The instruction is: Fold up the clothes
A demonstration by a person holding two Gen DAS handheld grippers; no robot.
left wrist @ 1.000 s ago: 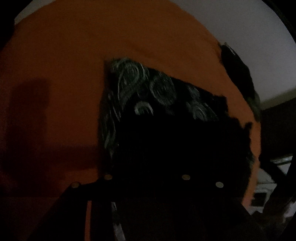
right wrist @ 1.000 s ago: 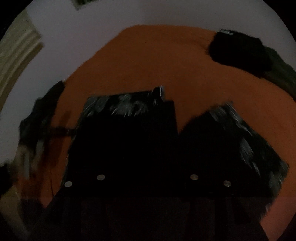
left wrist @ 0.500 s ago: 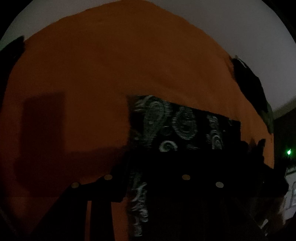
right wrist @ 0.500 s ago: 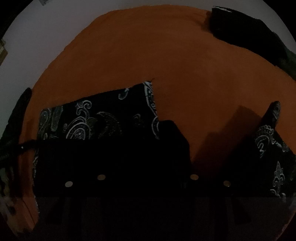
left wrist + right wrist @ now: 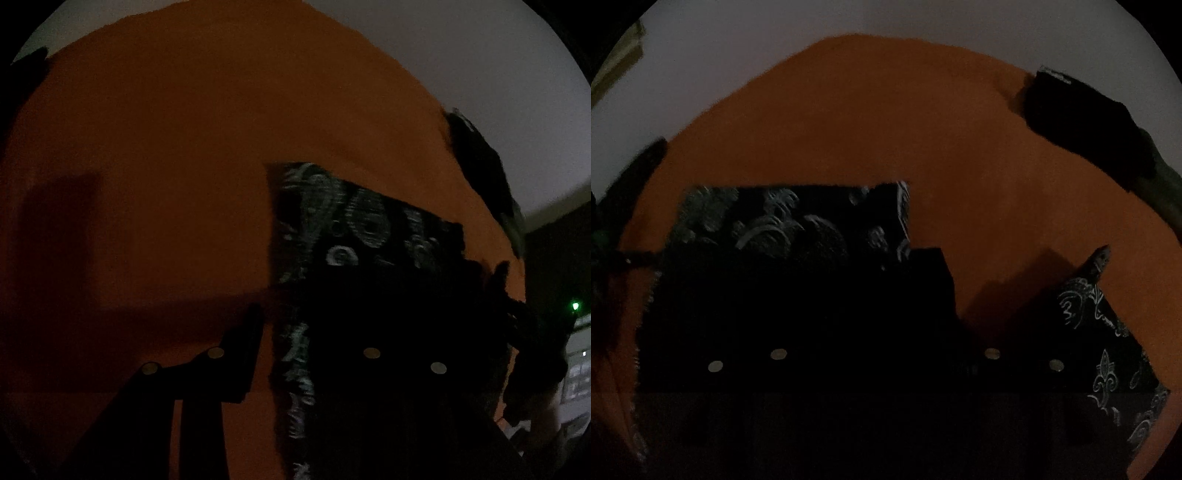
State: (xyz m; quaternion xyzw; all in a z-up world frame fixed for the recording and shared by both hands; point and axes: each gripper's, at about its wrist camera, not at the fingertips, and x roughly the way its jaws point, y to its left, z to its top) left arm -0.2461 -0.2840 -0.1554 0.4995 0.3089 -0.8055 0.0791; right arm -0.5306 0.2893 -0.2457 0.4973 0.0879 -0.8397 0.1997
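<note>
No containers in sight. We see the black paisley-print cloth (image 5: 354,229) lying folded on the orange table (image 5: 166,166), a second dark garment (image 5: 1082,110) at the far right edge; open orange surface left and beyond. Left hand-held gripper (image 5: 306,325) jaws opening, cloth edge between them, grip unclear in the dark. Right hand-held gripper (image 5: 886,302) also opening, over the cloth (image 5: 783,221). Versus a second ago, the right view sits lower and closer.

One paisley cloth (image 5: 354,221), one orange sheet (image 5: 166,166) (dim).
</note>
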